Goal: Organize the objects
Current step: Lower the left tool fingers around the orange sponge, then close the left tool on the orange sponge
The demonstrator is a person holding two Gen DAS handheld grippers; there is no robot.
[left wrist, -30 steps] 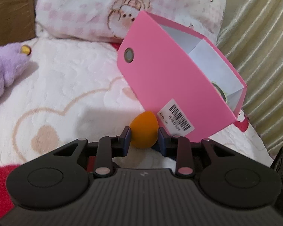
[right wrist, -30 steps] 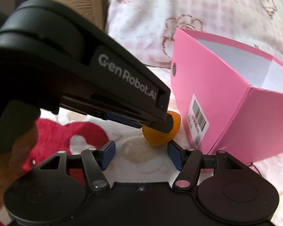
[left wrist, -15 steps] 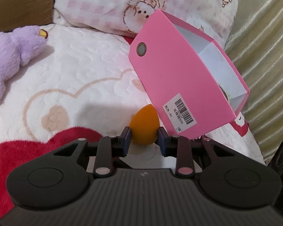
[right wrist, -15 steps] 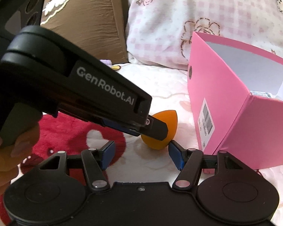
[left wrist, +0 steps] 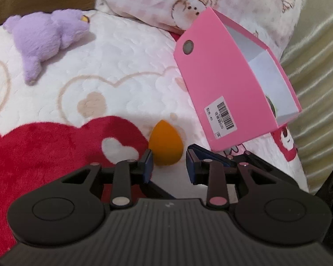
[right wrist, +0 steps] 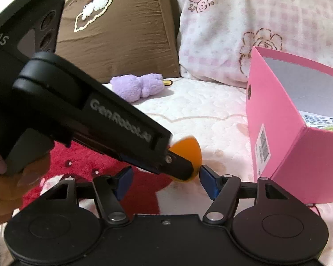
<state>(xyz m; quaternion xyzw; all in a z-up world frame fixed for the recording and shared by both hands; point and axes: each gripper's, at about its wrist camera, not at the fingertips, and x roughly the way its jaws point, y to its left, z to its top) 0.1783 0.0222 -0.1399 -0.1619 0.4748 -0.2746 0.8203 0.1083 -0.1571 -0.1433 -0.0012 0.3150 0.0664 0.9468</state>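
- Between our left gripper's (left wrist: pixel 169 163) blue pads sits the orange teardrop makeup sponge (left wrist: pixel 165 143); the jaws are opening, the left pad is just at the sponge's side and a clear gap shows at the right pad, so we no longer pinch it.
- From the right wrist view, that left gripper (right wrist: pixel 184 173) reaches in from the upper left, its black tip over the sponge (right wrist: pixel 188 147), with a person's fingers (right wrist: pixel 15 177) wrapped around its handle at the left edge.
- Our right gripper (right wrist: pixel 166 182) is parted and opening; the sponge and the left gripper's tip lie just ahead of its gap, and neither blue pad touches anything.
- Under the sponge spreads a plush white blanket (left wrist: pixel 126 66) with beige heart outlines and a large red heart patch (left wrist: pixel 44 146) to the left.
- Just right of the sponge stands an open pink cardboard box (left wrist: pixel 222 84) with a barcode label on its side and a white interior; a few items lie inside, too hidden to name.
- Farther back on the left lies a purple plush toy (left wrist: pixel 44 35).
- Behind it all lean a pink checked pillow (right wrist: pixel 255 17) and a brown cushion (right wrist: pixel 122 28).
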